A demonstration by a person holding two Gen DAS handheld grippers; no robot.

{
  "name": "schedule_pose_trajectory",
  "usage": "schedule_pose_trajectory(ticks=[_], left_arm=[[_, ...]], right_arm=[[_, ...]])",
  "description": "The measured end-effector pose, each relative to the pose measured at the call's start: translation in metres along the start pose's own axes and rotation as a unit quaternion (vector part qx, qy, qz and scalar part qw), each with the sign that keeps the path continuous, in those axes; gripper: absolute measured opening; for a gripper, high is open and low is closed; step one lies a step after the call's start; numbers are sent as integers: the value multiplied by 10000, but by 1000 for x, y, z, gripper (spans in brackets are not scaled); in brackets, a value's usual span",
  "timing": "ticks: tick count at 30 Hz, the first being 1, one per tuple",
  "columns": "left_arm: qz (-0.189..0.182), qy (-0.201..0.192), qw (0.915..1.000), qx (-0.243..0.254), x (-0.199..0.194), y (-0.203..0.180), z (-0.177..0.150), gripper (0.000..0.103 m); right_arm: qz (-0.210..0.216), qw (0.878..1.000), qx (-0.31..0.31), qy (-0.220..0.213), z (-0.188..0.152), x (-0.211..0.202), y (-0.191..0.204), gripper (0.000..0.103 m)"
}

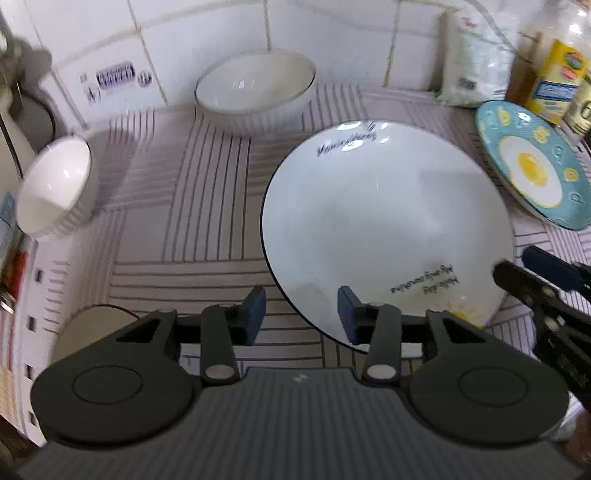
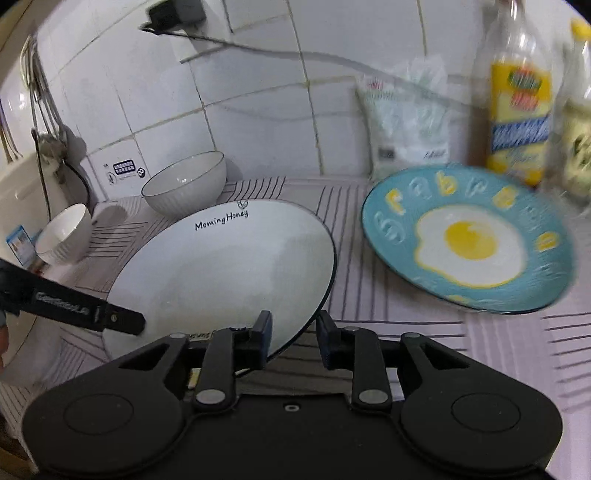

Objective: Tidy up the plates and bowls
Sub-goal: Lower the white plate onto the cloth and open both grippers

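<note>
A large white plate (image 1: pixel 384 229) (image 2: pixel 229 269) with a dark rim and "Morning Honey" lettering lies on the striped mat (image 1: pixel 192 206) (image 2: pixel 369 295). My left gripper (image 1: pixel 302 314) is open, with the plate's near-left rim between its blue pads but not pinched. My right gripper (image 2: pixel 294 334) is also open, straddling the plate's near-right rim with a gap on both sides. To the right, a blue plate (image 1: pixel 532 166) (image 2: pixel 469 240) with a fried-egg print rests tilted. At the back stands a big white bowl (image 1: pixel 255 88) (image 2: pixel 184 188), and at the left a small white bowl (image 1: pixel 55 184) (image 2: pixel 62 232).
Bottles (image 2: pixel 517 110) and a plastic bag (image 2: pixel 410 129) stand against the tiled wall behind the blue plate. A cable runs along the wall from a plug (image 2: pixel 173 14). A round beige object (image 1: pixel 96 321) sits at the mat's near-left corner.
</note>
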State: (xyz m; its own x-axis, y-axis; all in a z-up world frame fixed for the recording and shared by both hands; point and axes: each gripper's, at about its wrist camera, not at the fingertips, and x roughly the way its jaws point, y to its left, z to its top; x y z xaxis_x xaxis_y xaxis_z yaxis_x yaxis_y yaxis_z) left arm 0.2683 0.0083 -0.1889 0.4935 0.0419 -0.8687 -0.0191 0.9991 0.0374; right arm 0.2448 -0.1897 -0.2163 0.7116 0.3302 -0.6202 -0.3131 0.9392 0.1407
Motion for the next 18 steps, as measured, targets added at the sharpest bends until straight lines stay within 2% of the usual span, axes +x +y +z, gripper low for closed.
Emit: schedule_pose_trajectory(ticks=[2, 4, 8, 10, 12, 18], left_arm=[[12, -103, 9999, 44, -13, -3, -2, 46], [5, -176, 9998, 57, -28, -5, -6, 49], [-143, -272, 9995, 60, -57, -9, -16, 53], [-170, -333, 9992, 105, -72, -12, -22, 58], [-211, -402, 9989, 114, -87, -14, -27, 60], [-369, -572, 9974, 256, -117, -27, -41, 66]], right_arm=[[51, 9999, 47, -157, -2, -24, 3, 40], [51, 9995, 134, -281, -5, -47, 3, 46], [-144, 9990, 105, -398, -7, -87, 0, 48], [-242, 9988, 68, -418, -8, -107, -2, 51], [-338, 9983, 0, -483, -9, -125, -3, 58], [-616, 9959, -99, -655, -19, -167, -11, 64]])
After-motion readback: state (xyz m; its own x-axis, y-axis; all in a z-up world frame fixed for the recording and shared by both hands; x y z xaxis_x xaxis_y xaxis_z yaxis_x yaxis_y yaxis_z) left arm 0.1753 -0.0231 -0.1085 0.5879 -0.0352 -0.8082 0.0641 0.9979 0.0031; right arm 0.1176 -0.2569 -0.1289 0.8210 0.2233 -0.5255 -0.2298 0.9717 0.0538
